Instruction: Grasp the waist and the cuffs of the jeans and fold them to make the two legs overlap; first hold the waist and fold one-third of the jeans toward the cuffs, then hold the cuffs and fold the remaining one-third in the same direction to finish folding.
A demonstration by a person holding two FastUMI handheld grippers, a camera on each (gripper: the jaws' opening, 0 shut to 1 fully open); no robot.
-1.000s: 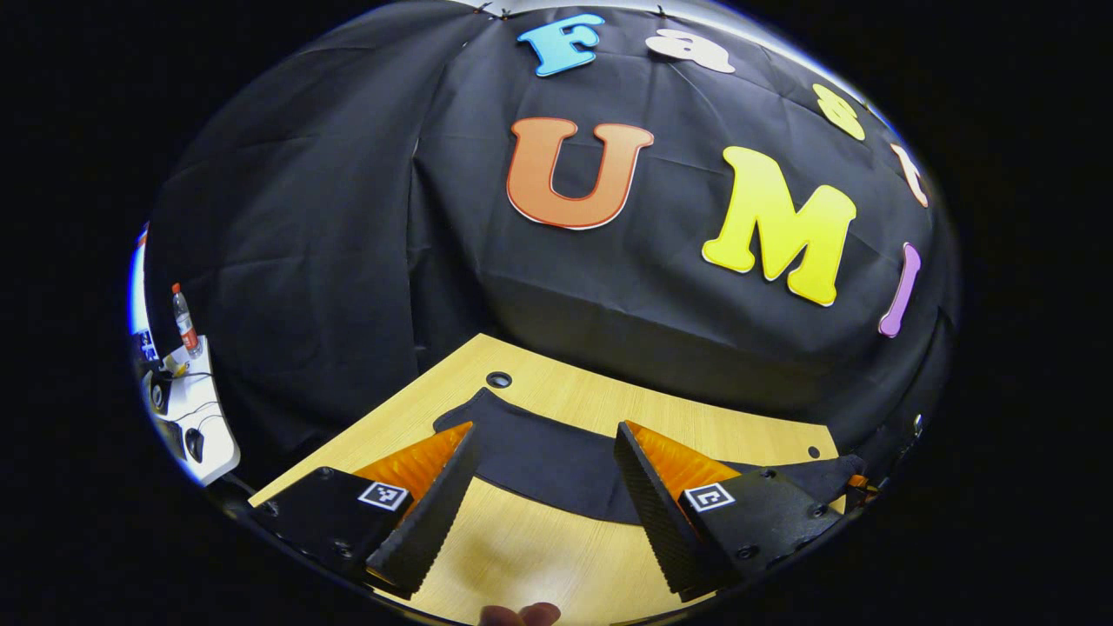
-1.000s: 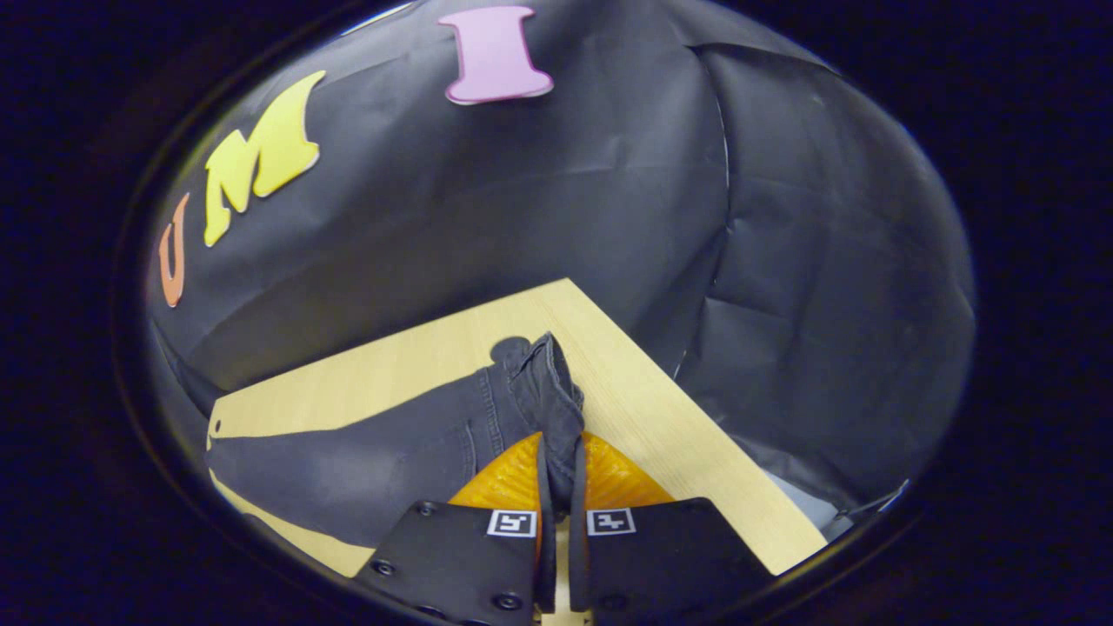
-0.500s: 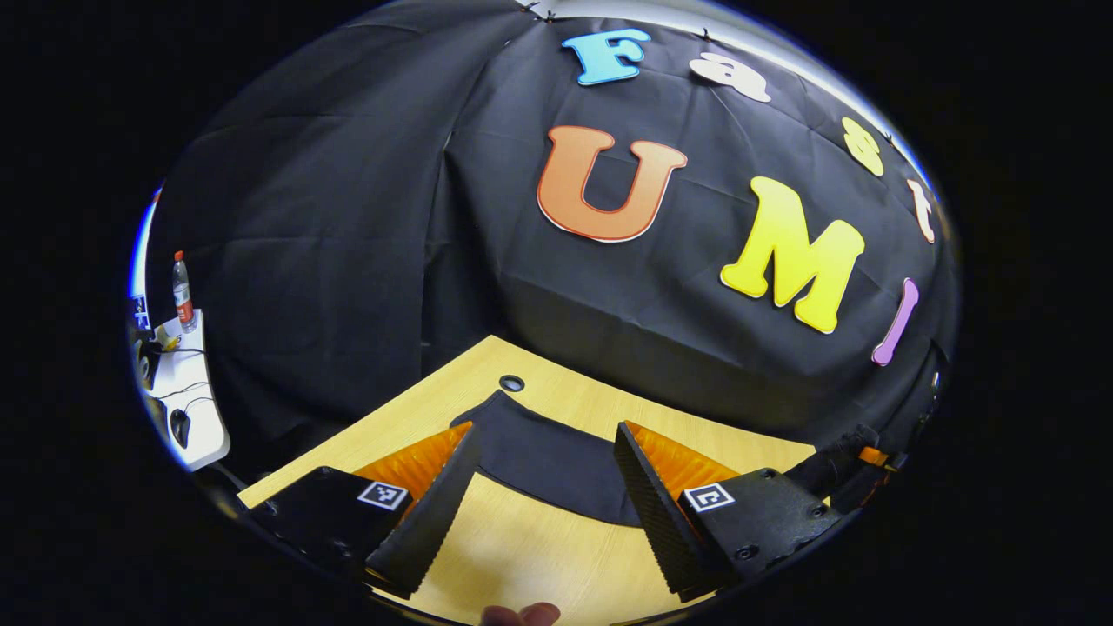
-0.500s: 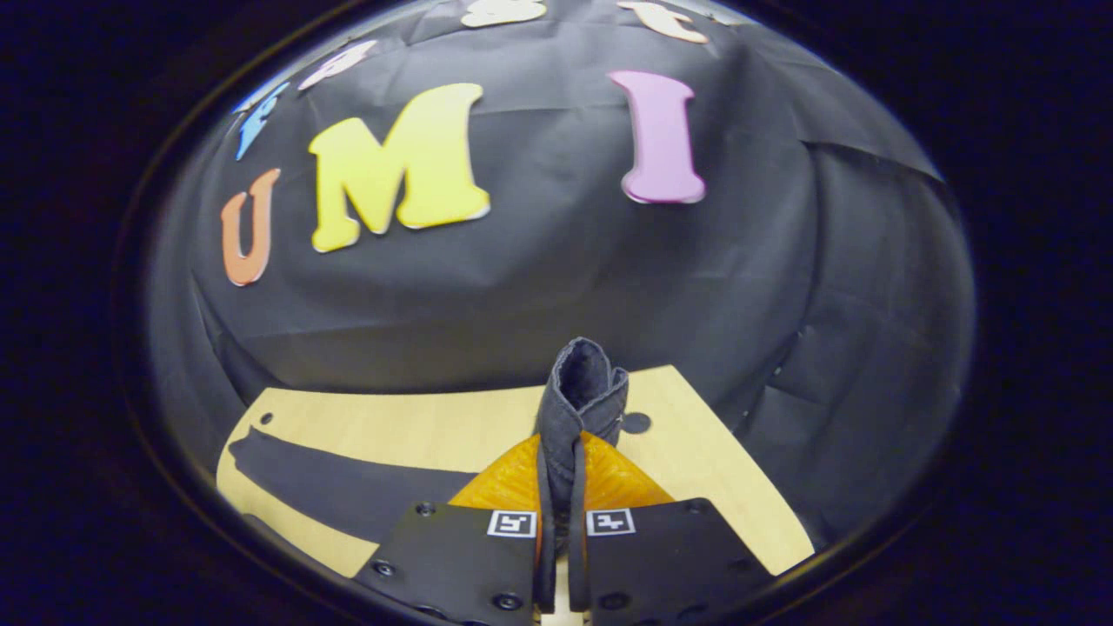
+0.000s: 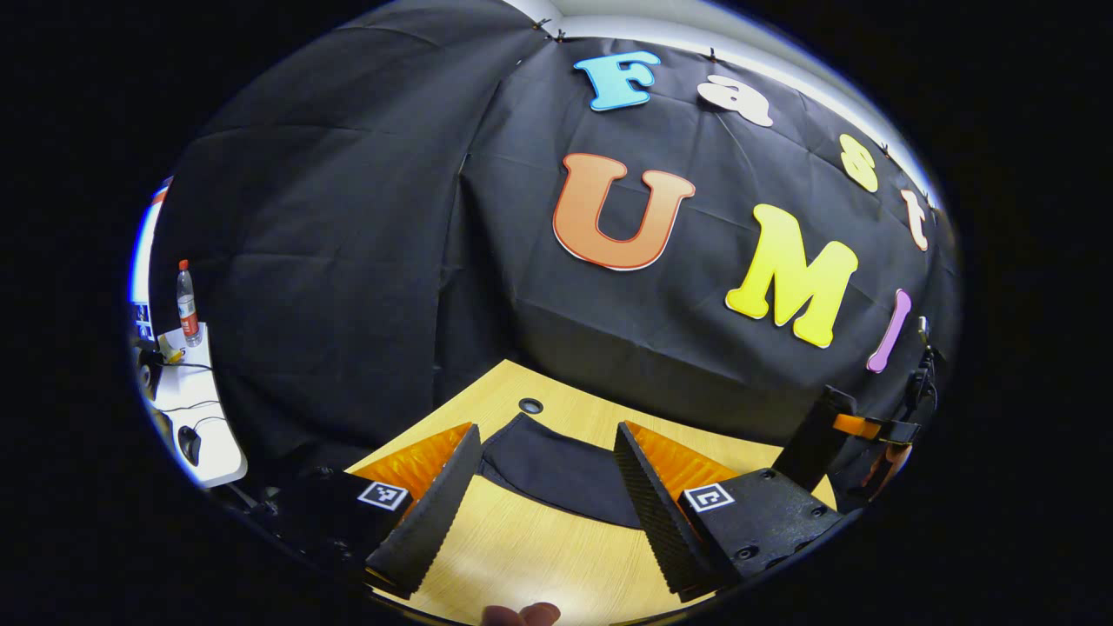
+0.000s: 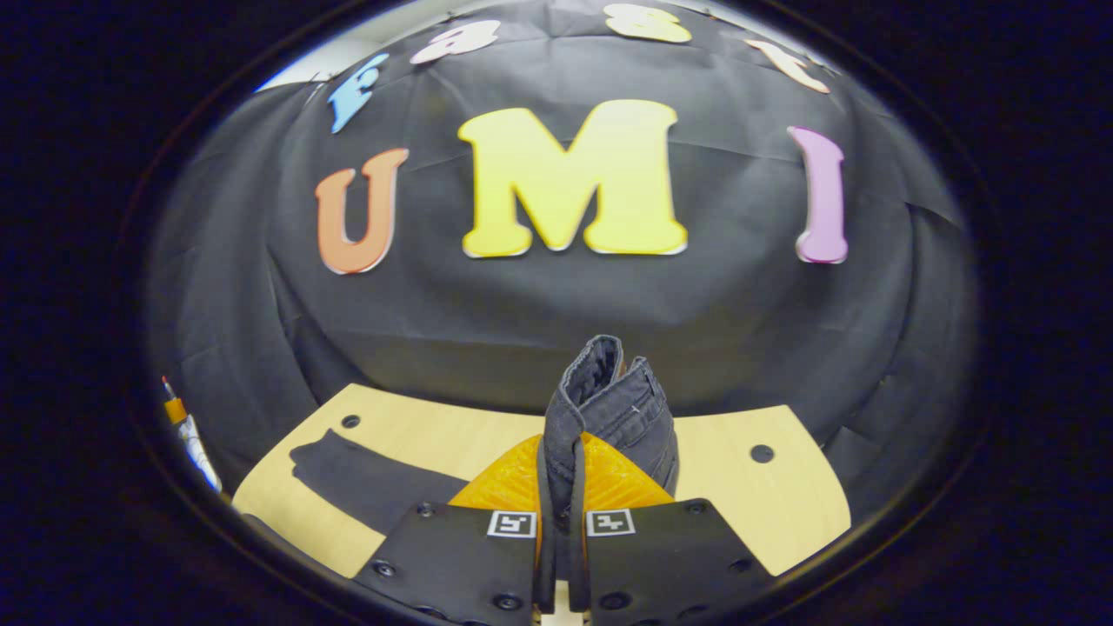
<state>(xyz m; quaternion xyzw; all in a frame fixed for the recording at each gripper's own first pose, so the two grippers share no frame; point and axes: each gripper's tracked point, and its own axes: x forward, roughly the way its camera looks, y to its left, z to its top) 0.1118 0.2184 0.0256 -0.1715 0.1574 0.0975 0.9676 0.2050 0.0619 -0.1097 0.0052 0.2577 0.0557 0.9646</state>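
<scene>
Right gripper view gives us the jeans (image 6: 600, 400) most clearly: a bunched piece of dark denim with a stitched hem or band stands up between the two fingers of the right gripper (image 6: 556, 487), which are nearly together and both pressing on the cloth. The pinched part is lifted off the table and rises in a fold above the fingertips. To the left in this view, a flat length of the same dark cloth (image 6: 365, 474) lies on the pale wooden table (image 6: 765, 504), running toward the far left corner, where a small round hole sits in the tabletop. Another such hole lies to the right of the raised denim. We cannot tell from this view whether the held part is the waist or a cuff.

In the left gripper view we see the left gripper (image 5: 543, 496) held wide, its two fingers well apart with nothing between them, hovering over the bare wood near the table's near edge. Beyond the fingers, the flat end of the jeans (image 5: 556, 465) lies on the table (image 5: 530, 556), its far corner near a round hole. At the far right of this view the other gripper (image 5: 861, 435) shows above the table's edge. A fingertip of the person (image 5: 522, 614) peeks in at the bottom. Far left, a side table (image 5: 196, 409) carries a bottle (image 5: 186, 300) and some cables.
</scene>
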